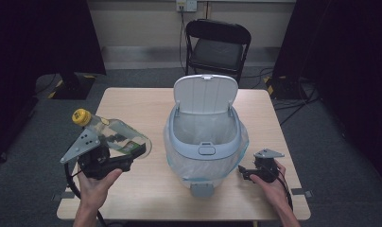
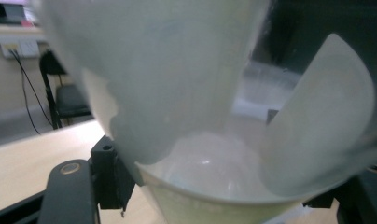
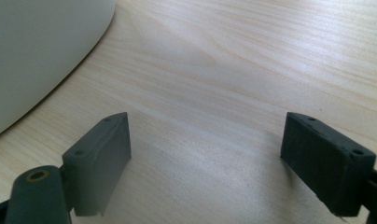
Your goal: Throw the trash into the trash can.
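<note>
Bottle [image 1: 114,135] in the left gripper [image 1: 134,152]: that is the matter in hand, at the left of the high view, where a clear plastic bottle with a yellow cap [image 1: 81,117] lies slanted, cap toward the upper left and base toward the lower right. It looks lifted off the table [image 1: 146,101], though the height is hard to judge from above. In the left gripper view the pale, see-through body crowds the frame between the two black jaws, which stand wide and press on its sides, so the grip is on the fat lower part of the bottle.

At the middle of the high view stands a grey bin [image 1: 205,142] lined with a clear bag [image 1: 176,163], its lid [image 1: 205,93] swung up and back, the mouth wide open. The bottle is well to the left of it, not yet over the rim.

The right gripper [image 1: 242,171] rests low at the lower right of that view, just beside the bin's right flank. In the right gripper view its jaws are spread wide with bare wood [image 3: 233,70] between them; it holds nothing, and the bin's pale wall curves in at the upper left.

The step, as I judge it, is the carry: the bottle is picked up and bound for the bin. Next it must travel rightward across the frame, clear the rim and the bag's edge, and hang over the opening before the jaws part. The tall raised lid behind leaves the approach from the left free.
</note>
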`<state>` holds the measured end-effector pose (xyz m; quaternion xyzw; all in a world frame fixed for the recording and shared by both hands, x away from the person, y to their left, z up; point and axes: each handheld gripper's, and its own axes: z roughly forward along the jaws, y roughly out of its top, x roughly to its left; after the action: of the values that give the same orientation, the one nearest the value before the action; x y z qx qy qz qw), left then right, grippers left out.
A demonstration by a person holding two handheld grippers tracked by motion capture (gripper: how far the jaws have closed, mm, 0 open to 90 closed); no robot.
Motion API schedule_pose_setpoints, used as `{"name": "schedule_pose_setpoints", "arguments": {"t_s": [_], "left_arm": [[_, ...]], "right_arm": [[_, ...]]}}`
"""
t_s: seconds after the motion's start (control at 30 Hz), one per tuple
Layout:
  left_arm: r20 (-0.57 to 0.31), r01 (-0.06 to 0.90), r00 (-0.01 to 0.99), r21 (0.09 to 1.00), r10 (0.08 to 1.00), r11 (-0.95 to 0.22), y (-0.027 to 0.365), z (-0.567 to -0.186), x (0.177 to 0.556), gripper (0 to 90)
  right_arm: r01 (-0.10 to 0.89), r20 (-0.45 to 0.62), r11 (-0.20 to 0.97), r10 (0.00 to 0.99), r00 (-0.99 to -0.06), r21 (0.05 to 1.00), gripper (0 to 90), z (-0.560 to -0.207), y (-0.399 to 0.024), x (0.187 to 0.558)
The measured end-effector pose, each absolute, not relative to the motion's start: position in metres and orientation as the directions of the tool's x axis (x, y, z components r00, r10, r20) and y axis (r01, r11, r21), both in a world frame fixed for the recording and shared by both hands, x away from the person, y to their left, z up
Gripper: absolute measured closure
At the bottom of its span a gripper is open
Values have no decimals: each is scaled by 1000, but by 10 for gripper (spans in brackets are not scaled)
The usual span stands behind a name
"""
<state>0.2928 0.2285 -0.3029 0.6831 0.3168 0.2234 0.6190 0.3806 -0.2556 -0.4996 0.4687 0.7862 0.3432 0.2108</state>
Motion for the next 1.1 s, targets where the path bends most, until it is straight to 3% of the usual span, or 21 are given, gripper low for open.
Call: {"name": "schedule_pose_setpoints", "arguments": {"t_s": [1.1], "left_arm": [[-32,32,778,999,627,11,187,-232,305,280]], "right_arm": [[592,-10,326,882,-472,737,147,-500,-256,381]]}}
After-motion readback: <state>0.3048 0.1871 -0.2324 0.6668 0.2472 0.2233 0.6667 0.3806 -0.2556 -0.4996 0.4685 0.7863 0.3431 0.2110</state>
